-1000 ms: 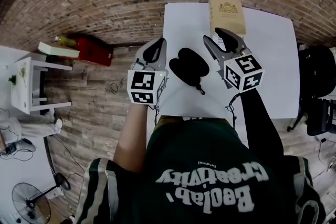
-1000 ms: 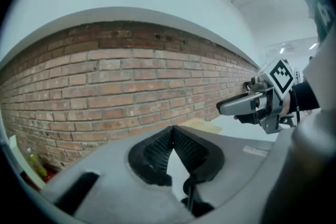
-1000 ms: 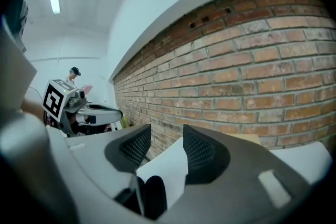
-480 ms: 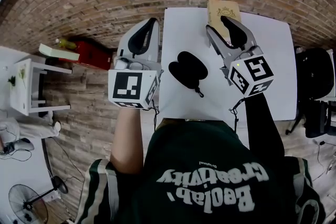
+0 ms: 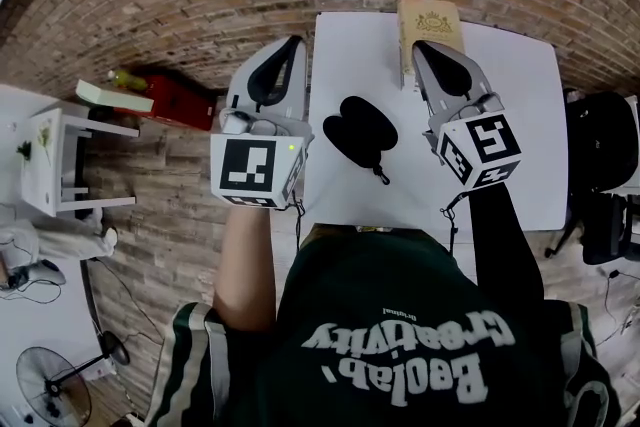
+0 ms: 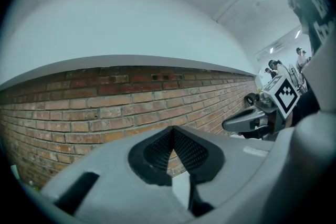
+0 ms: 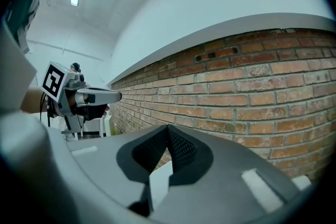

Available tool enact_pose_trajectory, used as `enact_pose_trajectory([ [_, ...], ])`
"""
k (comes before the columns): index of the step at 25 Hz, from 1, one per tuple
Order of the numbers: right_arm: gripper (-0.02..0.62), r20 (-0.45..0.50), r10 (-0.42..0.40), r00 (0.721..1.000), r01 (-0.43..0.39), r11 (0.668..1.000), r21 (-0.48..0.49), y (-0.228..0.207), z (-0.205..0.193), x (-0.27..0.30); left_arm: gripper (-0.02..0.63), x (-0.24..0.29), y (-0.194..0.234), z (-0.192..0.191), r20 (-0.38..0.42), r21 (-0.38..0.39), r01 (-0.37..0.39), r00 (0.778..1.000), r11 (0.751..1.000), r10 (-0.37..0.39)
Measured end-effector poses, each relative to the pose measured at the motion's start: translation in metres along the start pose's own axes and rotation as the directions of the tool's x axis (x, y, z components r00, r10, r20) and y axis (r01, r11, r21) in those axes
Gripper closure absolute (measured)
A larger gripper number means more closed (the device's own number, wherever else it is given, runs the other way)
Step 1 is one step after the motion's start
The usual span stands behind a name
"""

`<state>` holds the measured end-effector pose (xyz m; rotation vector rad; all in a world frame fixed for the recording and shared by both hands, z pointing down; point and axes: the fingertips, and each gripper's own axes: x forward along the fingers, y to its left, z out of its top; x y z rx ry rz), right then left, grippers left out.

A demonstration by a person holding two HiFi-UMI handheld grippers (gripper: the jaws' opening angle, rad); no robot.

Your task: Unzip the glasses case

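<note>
Both jaws closed empty, right gripper (image 5: 421, 46) only just; glasses case (image 5: 360, 127) lengthwise left-right, cord (image 5: 380, 174) toward person (image 5: 400, 325).

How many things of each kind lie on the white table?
Black glasses case: 1
Tan book: 1
Total: 2

The dark green shirt (image 5: 380, 300) has big white letters, upside down from here: "Beolab' Creativity", with a tiny "Original" by them. The book (image 5: 431, 30) on the desk (image 5: 520, 135) has a gold crest, and its words are too small to read. The cubes on the left gripper (image 5: 292, 45) and right gripper (image 5: 422, 48) show black-and-white squares, not letters.
</note>
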<state>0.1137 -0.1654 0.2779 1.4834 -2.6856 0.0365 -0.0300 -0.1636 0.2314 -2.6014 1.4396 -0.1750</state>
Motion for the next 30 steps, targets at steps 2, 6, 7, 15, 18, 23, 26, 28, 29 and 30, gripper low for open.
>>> enact_pose_trajectory([
  [2,0.588,0.006,0.002,1.0,-0.002,1.0,-0.015,0.001,0.002,-0.002,0.598,0.0,0.0,0.001,0.003,0.001,-0.001,1.0,1.0,0.001],
  [6,0.588,-0.009,-0.008,1.0,0.007,0.997,-0.071,0.004,0.002,-0.003,0.598,-0.001,0.001,0.001,0.001,0.002,0.003,1.0,1.0,-0.003],
  [7,0.586,-0.01,-0.012,1.0,0.011,0.998,-0.069,0.004,0.001,-0.003,0.598,-0.001,0.001,0.0,-0.001,0.002,0.006,1.0,1.0,-0.006],
  [15,0.586,-0.018,-0.078,0.997,0.077,0.997,-0.02,0.003,0.002,-0.005,0.598,0.002,0.006,0.0,0.003,0.006,0.051,0.999,0.999,-0.051],
  [18,0.586,-0.015,-0.097,0.995,0.097,0.995,-0.025,0.01,0.011,-0.004,0.598,-0.001,0.012,0.0,0.005,-0.008,0.07,0.998,0.997,-0.07],
  [23,0.586,-0.002,-0.124,0.992,0.124,0.992,-0.022,0.028,0.02,-0.008,0.598,-0.01,0.018,0.003,0.023,-0.027,0.118,0.993,0.993,-0.117],
  [26,0.586,0.002,-0.138,0.99,0.138,0.99,-0.011,0.039,0.02,-0.012,0.598,-0.018,0.027,0.003,0.028,-0.046,0.121,0.992,0.992,-0.12],
  [28,0.586,-0.002,-0.148,0.989,0.148,0.989,-0.01,0.044,0.018,-0.013,0.598,-0.023,0.03,0.002,0.03,-0.047,0.126,0.992,0.991,-0.124],
  [29,0.586,-0.003,-0.152,0.988,0.152,0.988,-0.006,0.046,0.017,-0.014,0.598,-0.025,0.03,0.001,0.031,-0.047,0.129,0.991,0.991,-0.128],
  [30,0.586,-0.005,-0.154,0.988,0.154,0.988,-0.002,0.048,0.016,-0.015,0.598,-0.027,0.03,0.0,0.033,-0.047,0.133,0.991,0.99,-0.131],
])
